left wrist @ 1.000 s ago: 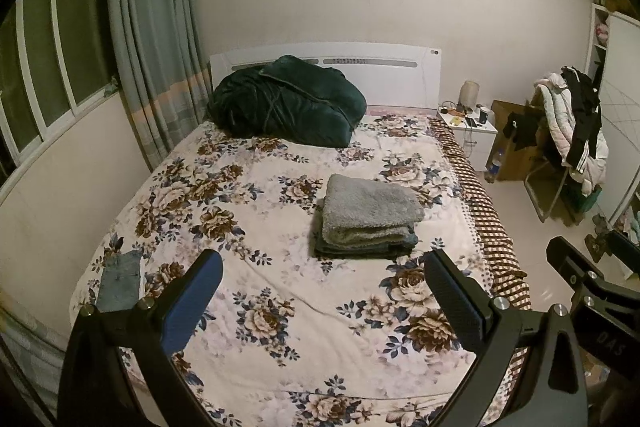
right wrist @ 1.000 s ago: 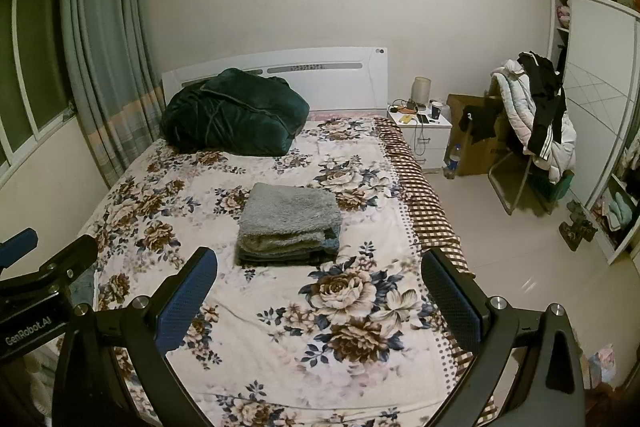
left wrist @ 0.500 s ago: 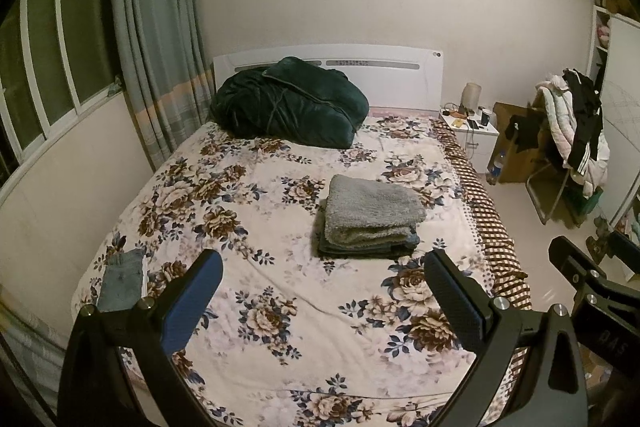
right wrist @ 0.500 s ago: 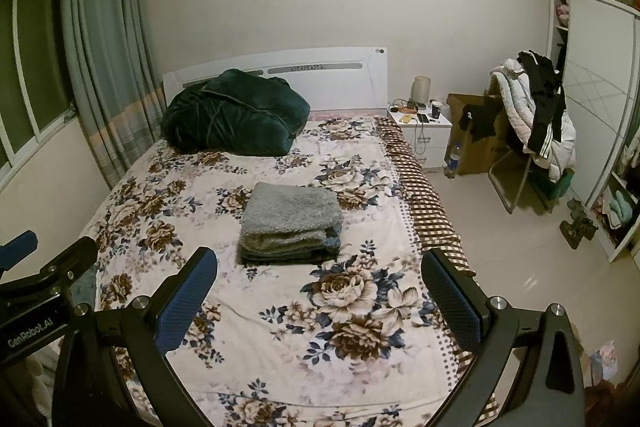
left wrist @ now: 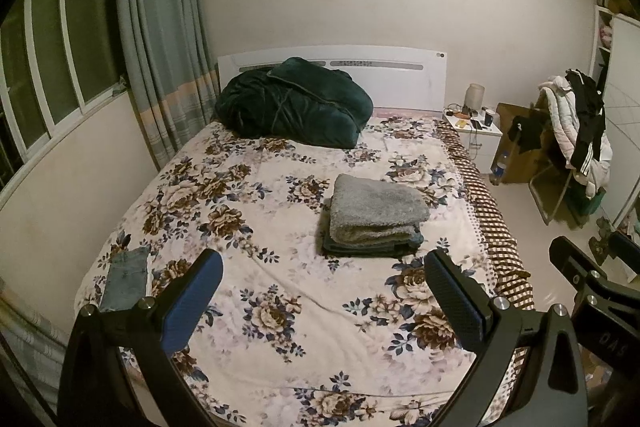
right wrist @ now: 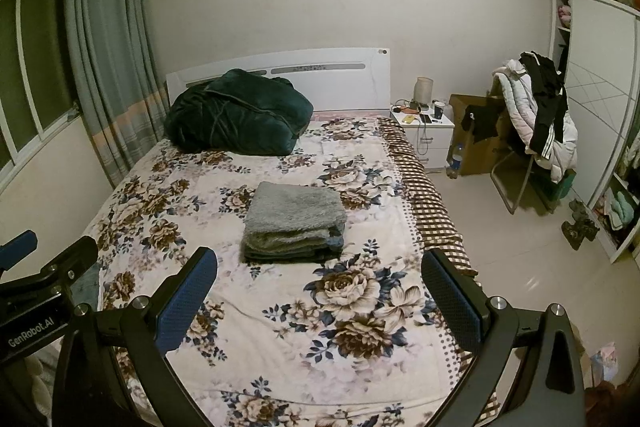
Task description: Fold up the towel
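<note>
A grey fluffy towel [left wrist: 376, 211] lies folded into a thick block on the floral bedspread [left wrist: 280, 307], right of the bed's middle; it also shows as the towel [right wrist: 295, 221] in the right wrist view. My left gripper [left wrist: 324, 279] is open over the foot of the bed, well short of the towel, with nothing between its fingers. My right gripper [right wrist: 318, 277] is open too, empty, also back from the towel. The right gripper's body [left wrist: 592, 291] shows at the left view's right edge.
A dark green quilt [left wrist: 292, 105] is heaped at the headboard. A small denim piece [left wrist: 126, 279] lies at the bed's left edge. Right of the bed stand a white nightstand [right wrist: 424, 135], a cardboard box and a chair [right wrist: 532, 131] piled with clothes. Curtain and window at left.
Both views have drifted back and slightly up from the bed; the towel looks a little smaller and farther. Both grippers stay open and the towel has not moved.
</note>
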